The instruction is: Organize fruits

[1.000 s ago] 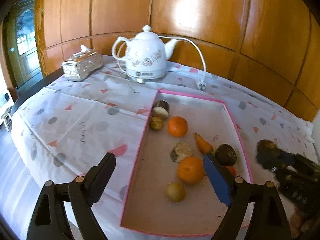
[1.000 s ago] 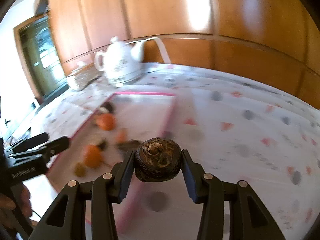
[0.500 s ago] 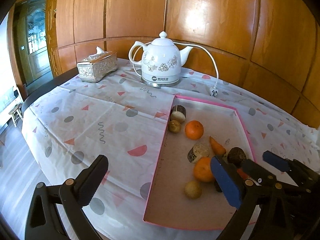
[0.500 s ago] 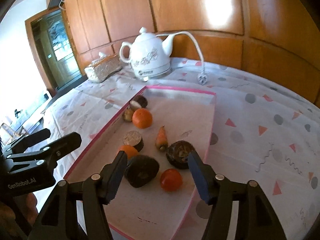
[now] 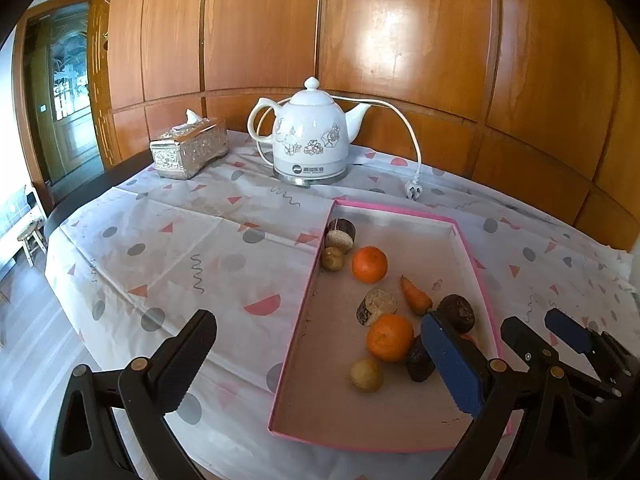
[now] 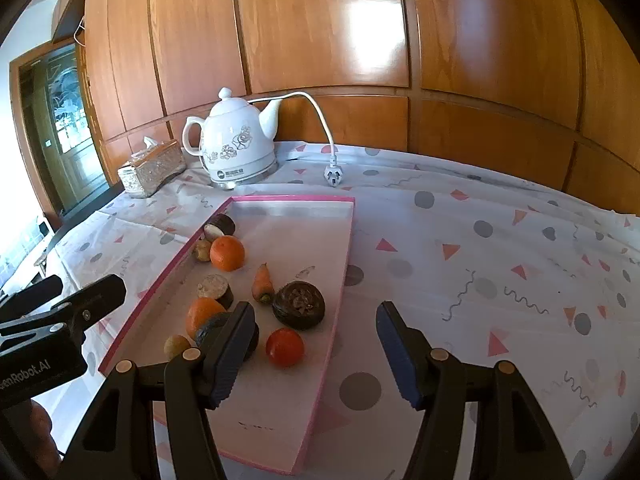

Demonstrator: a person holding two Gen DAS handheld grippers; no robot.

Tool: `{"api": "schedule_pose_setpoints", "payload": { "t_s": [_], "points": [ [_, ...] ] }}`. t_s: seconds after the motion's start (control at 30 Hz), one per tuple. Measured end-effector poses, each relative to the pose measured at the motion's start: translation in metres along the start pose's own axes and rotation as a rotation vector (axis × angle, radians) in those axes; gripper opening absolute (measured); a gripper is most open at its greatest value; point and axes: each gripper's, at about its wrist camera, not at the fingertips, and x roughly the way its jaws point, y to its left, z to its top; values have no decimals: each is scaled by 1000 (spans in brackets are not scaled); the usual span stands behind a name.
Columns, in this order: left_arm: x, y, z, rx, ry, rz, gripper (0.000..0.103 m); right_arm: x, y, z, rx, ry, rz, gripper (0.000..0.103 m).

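Fingers (image 6: 230,354) apart, dark fruit (image 6: 218,330) behind.

Pink-rimmed shallow cardboard tray (image 6: 345,240) holding two round orange tangerines (image 6: 227,253), atop white tablecloth (image 6: 500,264) patterned with pink triangles, grey dots

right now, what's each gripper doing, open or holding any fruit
left gripper: open, holding nothing.
right gripper: open, holding nothing, above the pink tray's right edge.
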Motion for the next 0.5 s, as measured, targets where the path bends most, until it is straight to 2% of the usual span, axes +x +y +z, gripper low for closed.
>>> {"api": "schedule_pose_setpoints", "payload": {
  "t_s": [0.5],
  "points": [
    [-8, -2, 2, -9, -35, 3, 103, -3, 3, -3, -14, -1, 1, 64]
  ]
}}
